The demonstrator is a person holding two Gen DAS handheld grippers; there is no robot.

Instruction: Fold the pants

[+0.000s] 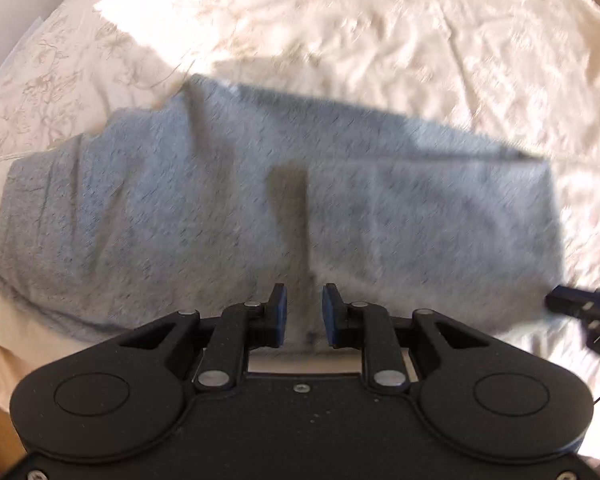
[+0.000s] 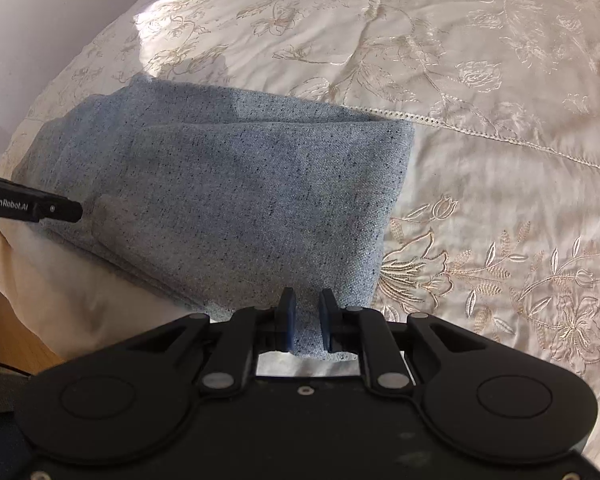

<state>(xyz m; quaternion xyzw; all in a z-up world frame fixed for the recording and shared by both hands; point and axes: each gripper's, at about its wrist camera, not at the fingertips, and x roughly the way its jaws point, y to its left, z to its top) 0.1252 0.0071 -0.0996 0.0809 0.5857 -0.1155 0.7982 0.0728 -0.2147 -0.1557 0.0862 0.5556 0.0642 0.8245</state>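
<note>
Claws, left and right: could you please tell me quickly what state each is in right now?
Left claw: open, over the pants, gripping nothing.
Right claw: open, pants edge between its fingers, not clamped.

Bare bedspread (image 2: 480,184) beside pants (image 2: 228,200)

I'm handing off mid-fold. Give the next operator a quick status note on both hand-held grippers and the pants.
Left hand-held gripper: jaws open, over the near edge of the pants, gripping nothing.
Right hand-held gripper: jaws open, the pants' near corner lies between the fingers.
The grey pants lie on the embroidered bedspread, already folded over in layers.
Left: probably one more fold, then smoothing.
</note>
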